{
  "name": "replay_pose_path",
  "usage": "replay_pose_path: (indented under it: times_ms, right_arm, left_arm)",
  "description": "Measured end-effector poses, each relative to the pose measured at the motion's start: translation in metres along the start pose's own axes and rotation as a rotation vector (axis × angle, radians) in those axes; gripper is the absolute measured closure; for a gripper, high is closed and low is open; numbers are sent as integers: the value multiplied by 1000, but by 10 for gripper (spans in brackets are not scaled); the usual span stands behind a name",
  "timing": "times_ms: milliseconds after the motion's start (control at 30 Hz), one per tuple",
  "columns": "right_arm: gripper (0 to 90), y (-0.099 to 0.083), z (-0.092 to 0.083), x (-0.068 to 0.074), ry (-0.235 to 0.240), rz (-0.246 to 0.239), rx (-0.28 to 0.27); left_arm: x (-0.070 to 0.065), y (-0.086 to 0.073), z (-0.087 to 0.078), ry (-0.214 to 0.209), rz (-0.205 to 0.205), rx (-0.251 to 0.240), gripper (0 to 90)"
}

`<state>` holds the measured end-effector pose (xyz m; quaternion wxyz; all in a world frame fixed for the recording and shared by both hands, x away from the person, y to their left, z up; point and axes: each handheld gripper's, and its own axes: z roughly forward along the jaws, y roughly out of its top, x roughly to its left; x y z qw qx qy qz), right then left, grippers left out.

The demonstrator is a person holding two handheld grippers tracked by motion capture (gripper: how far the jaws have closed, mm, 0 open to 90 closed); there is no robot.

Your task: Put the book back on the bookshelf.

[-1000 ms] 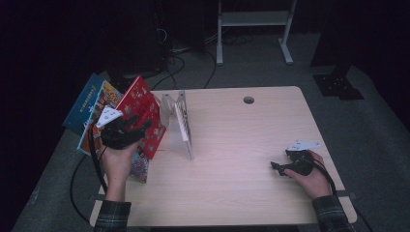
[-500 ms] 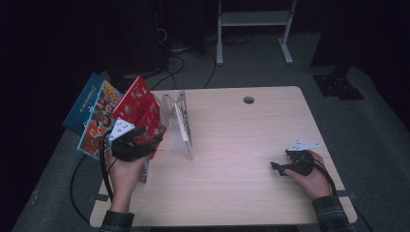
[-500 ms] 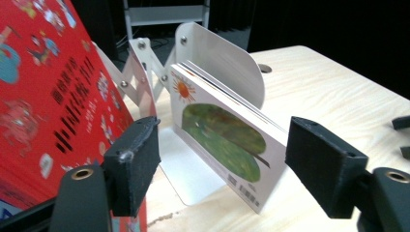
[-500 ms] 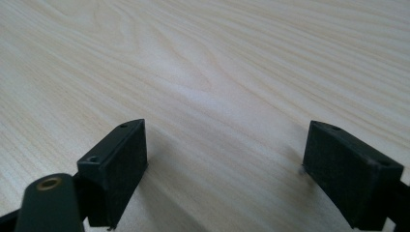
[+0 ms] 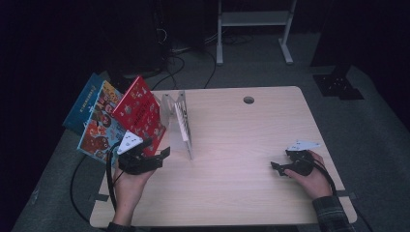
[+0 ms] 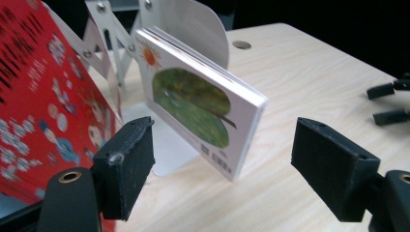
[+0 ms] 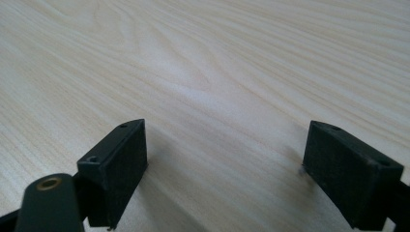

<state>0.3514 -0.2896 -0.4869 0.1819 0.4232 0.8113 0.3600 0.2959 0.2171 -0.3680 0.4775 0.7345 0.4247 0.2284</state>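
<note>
Right of the book rack (image 5: pixel 180 113) the table (image 5: pixel 241 145) lies open — red book (image 5: pixel 140 113) crowds its left.

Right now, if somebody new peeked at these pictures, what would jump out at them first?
Probably the bright red picture book, leaning tilted at the table's left edge with a blue book and another colourful one fanned out behind it. Next, the white board book with a sun and a green leaf, standing against the metal bookend. The left gripper, jaws just opened and empty, points at it, while the right gripper rests open on bare wood.
</note>
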Motion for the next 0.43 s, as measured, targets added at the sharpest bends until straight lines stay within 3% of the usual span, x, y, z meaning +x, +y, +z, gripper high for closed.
replay_pose_path:
  times_ms: [433]
  right_arm:
    - [147, 0, 0, 0, 0, -1, 1]
  left_arm:
    - [-2, -13, 2, -28, -16, 33, 191]
